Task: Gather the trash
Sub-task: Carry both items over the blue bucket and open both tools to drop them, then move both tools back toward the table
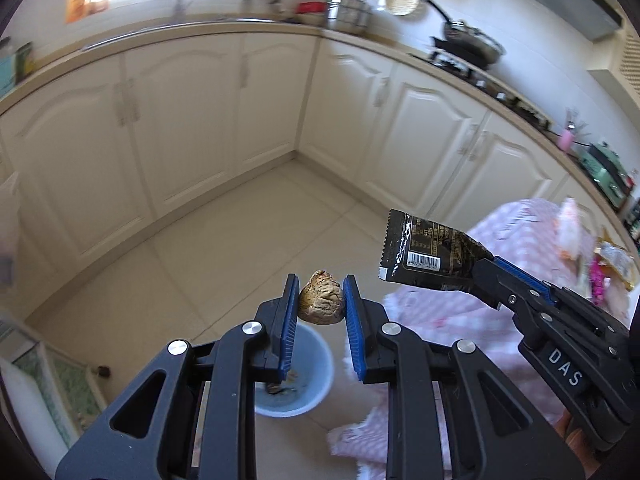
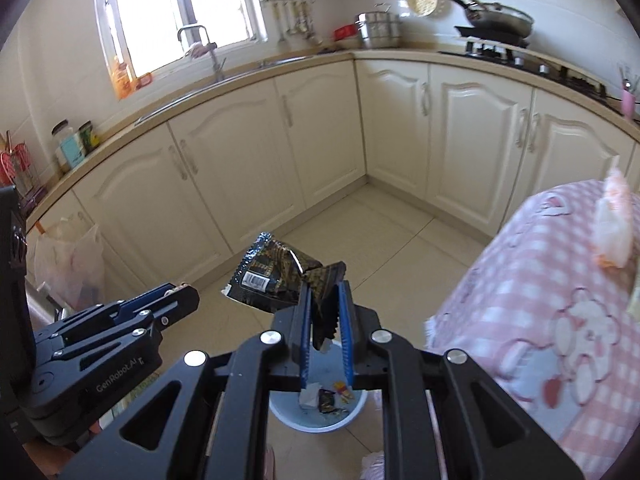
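The left hand-held gripper (image 1: 321,300) is clamped on a wrinkled brown lump (image 1: 321,299), possibly a dried fruit or pit, directly above a pale blue bin (image 1: 316,376) on the floor. The right hand-held gripper (image 2: 325,300) pinches a crumpled black wrapper (image 2: 276,276) over the same bin, which holds scraps. A pink checked cloth (image 2: 540,280) covers the tabletop to the right; cream cabinets (image 2: 248,152) stand beyond.

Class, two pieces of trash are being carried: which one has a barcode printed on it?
The black foil wrapper in the right claw; the left claw grips a wrinkled brown lump with no print.
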Available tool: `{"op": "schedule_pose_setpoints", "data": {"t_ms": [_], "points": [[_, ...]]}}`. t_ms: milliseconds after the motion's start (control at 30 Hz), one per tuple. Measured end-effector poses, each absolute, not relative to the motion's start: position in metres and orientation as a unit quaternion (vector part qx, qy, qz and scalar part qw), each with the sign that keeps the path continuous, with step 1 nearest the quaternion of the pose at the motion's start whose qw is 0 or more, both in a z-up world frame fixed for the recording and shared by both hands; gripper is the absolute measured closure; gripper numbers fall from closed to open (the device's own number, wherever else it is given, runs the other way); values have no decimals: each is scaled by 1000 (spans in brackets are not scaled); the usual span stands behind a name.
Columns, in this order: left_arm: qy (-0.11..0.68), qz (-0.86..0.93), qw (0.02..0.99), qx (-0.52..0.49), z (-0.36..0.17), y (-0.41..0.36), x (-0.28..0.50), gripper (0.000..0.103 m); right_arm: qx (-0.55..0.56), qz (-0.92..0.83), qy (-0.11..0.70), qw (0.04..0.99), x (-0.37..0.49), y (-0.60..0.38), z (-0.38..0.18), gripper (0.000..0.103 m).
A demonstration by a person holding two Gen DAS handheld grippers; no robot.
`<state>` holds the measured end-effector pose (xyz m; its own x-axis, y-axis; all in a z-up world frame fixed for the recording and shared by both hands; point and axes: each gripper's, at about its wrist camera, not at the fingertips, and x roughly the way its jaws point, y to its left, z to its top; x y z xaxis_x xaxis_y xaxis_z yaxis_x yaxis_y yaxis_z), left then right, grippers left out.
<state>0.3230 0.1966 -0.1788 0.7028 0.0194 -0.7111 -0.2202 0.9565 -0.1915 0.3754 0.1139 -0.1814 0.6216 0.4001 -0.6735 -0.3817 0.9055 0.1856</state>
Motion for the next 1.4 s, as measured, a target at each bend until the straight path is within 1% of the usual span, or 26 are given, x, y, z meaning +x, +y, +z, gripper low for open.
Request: {"op": "schedule_pose_setpoints", "data": {"t_ms": [133, 200, 233, 533, 833, 1000, 1133, 1167, 1200, 1267, 1400], "points": [[390, 89, 906, -140, -192, 219, 321, 82, 9, 234, 392, 890, 386, 148, -201, 89], [395, 95, 902, -143, -197, 226, 324, 82, 13, 242, 395, 886, 392, 160, -209, 85], [397, 98, 901, -144, -200, 228, 325, 82, 12, 243, 396, 885, 395, 165, -213, 81], [412, 95, 894, -145, -218, 234, 334, 82, 3, 244, 419, 874, 407, 182, -237, 80], [416, 83, 895, -141, -221, 229, 341, 82, 17, 230, 411, 882, 408, 157, -230, 80], [410, 78, 899, -133, -213, 221, 346, 82, 26, 221, 394, 892, 405, 146, -219, 80], [393, 79, 907, -128, -200, 214, 348, 81, 34, 214, 377, 901, 402, 135, -208, 78], [389, 80, 909, -127, -197, 213, 348, 75, 36, 211, 372, 903, 402, 132, -205, 77], [385, 82, 910, -127, -193, 211, 349, 61, 38, 209, 368, 905, 401, 129, -201, 77], [373, 89, 916, -120, -185, 206, 346, 45, 42, 206, 363, 908, 399, 123, -196, 76], [364, 84, 921, -113, -173, 196, 343, 45, 47, 200, 353, 913, 395, 110, -185, 75]]}}
